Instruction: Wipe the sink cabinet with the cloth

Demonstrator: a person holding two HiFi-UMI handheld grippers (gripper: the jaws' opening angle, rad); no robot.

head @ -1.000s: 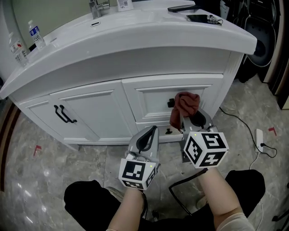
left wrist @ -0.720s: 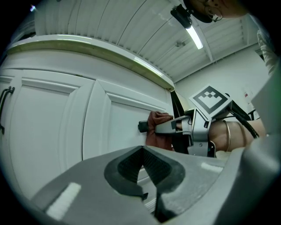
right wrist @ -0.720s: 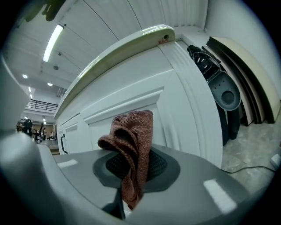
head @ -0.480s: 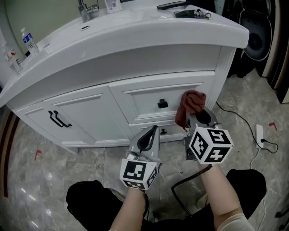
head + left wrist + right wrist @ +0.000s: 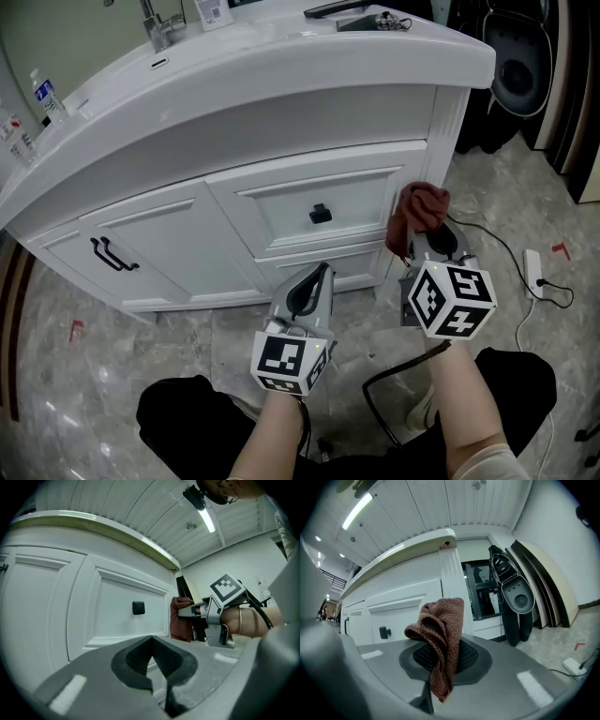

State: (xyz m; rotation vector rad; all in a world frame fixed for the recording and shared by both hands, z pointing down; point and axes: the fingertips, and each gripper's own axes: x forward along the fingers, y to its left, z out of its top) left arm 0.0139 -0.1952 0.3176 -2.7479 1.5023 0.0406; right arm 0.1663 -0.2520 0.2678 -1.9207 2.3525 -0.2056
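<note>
The white sink cabinet (image 5: pixel 281 141) has a drawer with a black knob (image 5: pixel 321 213) and a door with a black handle (image 5: pixel 114 255). My right gripper (image 5: pixel 424 240) is shut on a reddish-brown cloth (image 5: pixel 421 208), which it holds up at the cabinet's right corner post, right of the knob. In the right gripper view the cloth (image 5: pixel 440 634) hangs folded out of the shut jaws, with the cabinet (image 5: pixel 408 597) behind it. My left gripper (image 5: pixel 315 279) is shut and empty, low in front of the drawer. In the left gripper view the cloth (image 5: pixel 181 619) lies beside the cabinet's edge.
Water bottles (image 5: pixel 45 94), a faucet (image 5: pixel 155 23) and small dark items (image 5: pixel 361 14) stand on the countertop. A dark appliance (image 5: pixel 520 75) is at the right. A white power strip (image 5: pixel 536 267) with a cable lies on the marble floor.
My right gripper has carried the cloth to the right across the drawer front, past the black knob, to the cabinet's right corner. The left gripper has stayed put.
</note>
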